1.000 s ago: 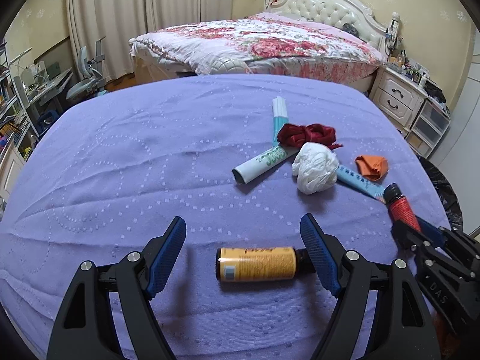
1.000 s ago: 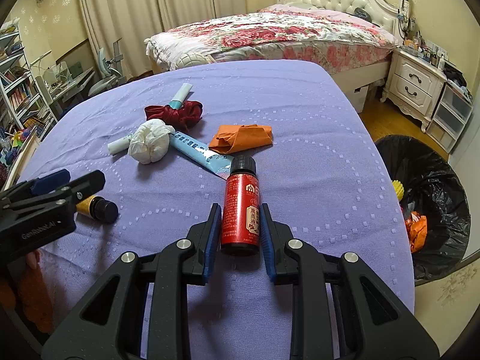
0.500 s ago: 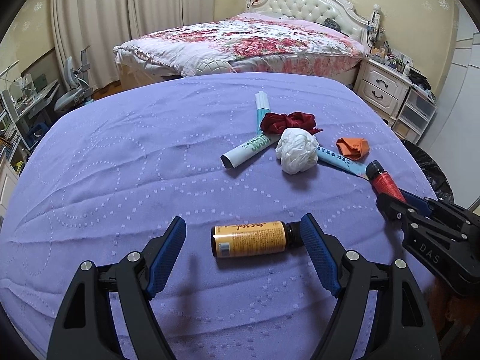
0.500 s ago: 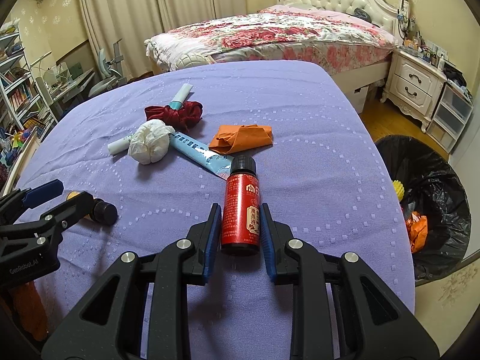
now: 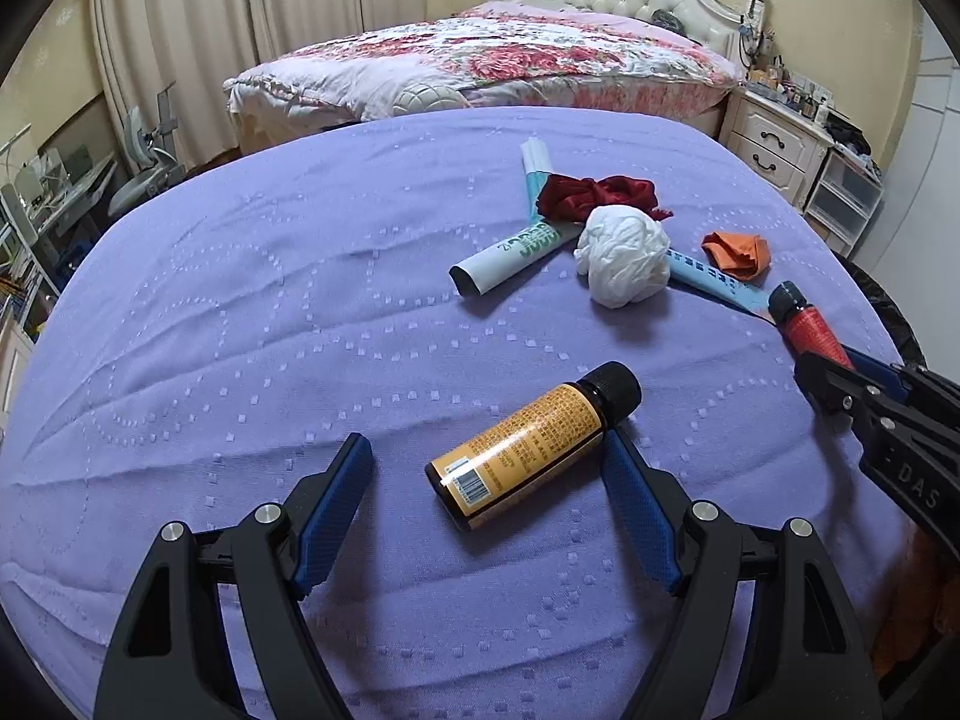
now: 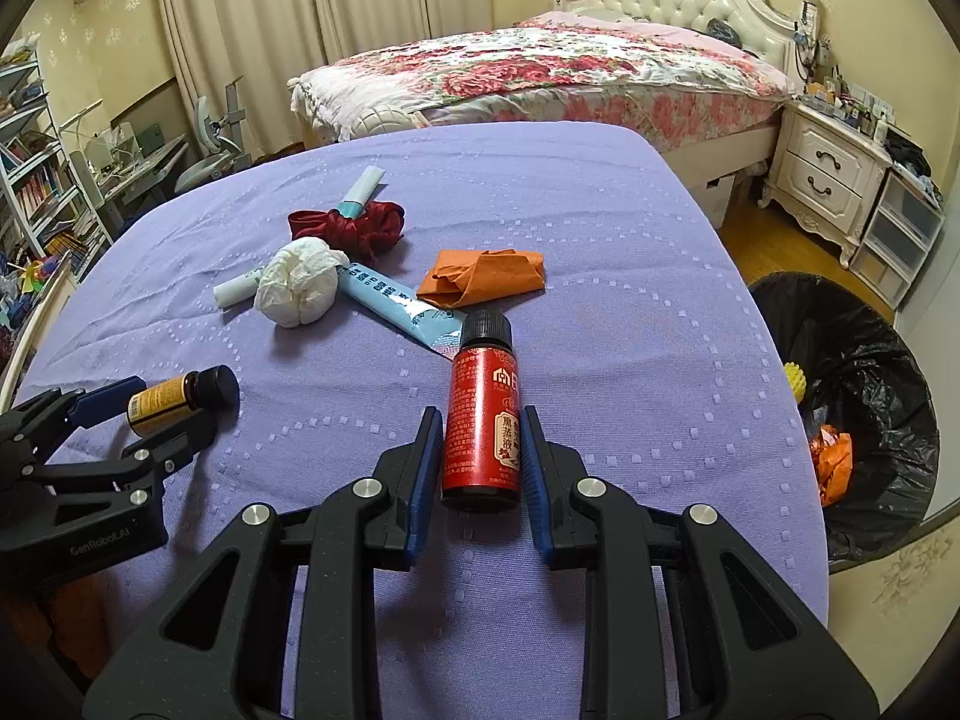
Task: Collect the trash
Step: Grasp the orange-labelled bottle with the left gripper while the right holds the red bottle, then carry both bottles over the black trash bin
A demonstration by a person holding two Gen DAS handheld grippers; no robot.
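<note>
The right gripper (image 6: 480, 468) clamps the red bottle (image 6: 482, 420) for the bin (image 6: 870, 420); the left gripper (image 5: 486, 498) stands wide around the yellow bottle (image 5: 528, 447), ready to close

Trash bin (image 6: 864, 420) gets cut off at the right edge; nightstand (image 6: 831, 171) clutter is probably bottles, too tiny.

A red bottle (image 6: 482, 427) with a black cap lies near the purple cloth's (image 6: 630, 324) right edge, cap pointing away. An orange-labelled brown bottle (image 5: 531, 445), black-capped, lies on its side towards the near left edge. Mid-cloth sit a white crumpled wad (image 6: 298, 290), dark red fabric (image 6: 348, 227), orange wrapper (image 6: 483, 276), blue tube (image 6: 401, 307) and what may be a rolled paper (image 5: 513, 257).
</note>
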